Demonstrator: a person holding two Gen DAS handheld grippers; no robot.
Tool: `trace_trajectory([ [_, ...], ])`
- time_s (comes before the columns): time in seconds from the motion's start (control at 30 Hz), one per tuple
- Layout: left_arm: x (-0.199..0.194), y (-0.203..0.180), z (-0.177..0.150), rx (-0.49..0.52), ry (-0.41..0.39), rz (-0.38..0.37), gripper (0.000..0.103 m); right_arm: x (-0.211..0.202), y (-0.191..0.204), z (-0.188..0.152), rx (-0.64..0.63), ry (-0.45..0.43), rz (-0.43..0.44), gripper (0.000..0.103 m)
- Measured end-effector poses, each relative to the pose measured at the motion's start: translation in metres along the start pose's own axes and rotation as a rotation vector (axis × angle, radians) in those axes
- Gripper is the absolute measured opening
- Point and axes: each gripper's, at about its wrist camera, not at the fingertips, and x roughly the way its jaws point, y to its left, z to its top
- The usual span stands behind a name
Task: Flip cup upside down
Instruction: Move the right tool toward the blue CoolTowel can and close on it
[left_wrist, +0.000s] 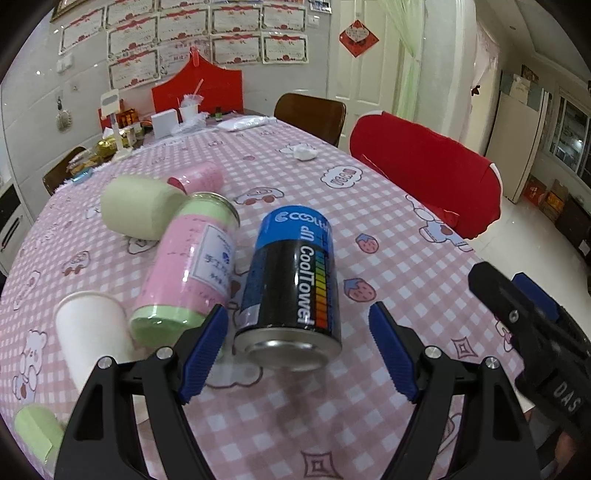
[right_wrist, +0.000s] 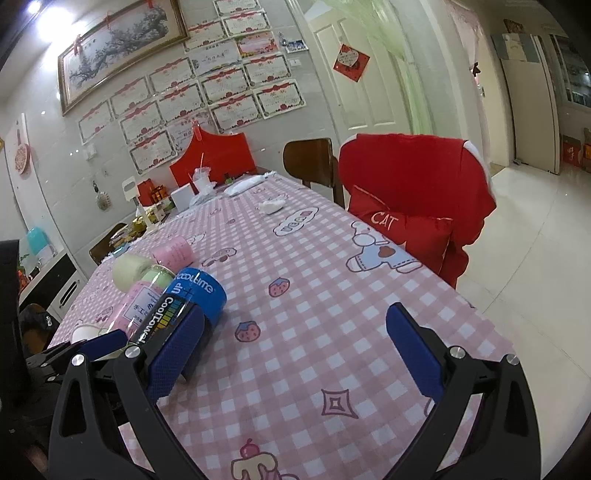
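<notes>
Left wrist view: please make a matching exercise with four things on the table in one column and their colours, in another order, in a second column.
Things:
1. CoolTowel can
2. paper cup
3. tall bottle beside the can
4. chair cover

Colours:
A. white
B. red
C. pink with green ends
D. black with a blue band

Pairs: 1-D, 2-A, 3-C, 4-B

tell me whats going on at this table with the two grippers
A person holds a gripper in each hand over a pink checked tablecloth. The left gripper is open, its fingers either side of the blue and black CoolTowel can, which looks tilted. The right gripper is open over bare cloth. A white paper cup sits near the left gripper, ungripped.
</notes>
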Motion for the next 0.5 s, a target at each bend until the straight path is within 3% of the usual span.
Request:
trace_trajectory([
  [0.3,0.027,0.001,0.004,0.015,0.069,0.009,0.077,0.015,0.002,0.0,0.002,0.04,0.003,0.095],
  [0.5,0.035,0.005,0.005,0.004,0.101,-0.005,0.066,0.02,0.004,-0.003,-0.004,0.059,0.007,0.095],
])
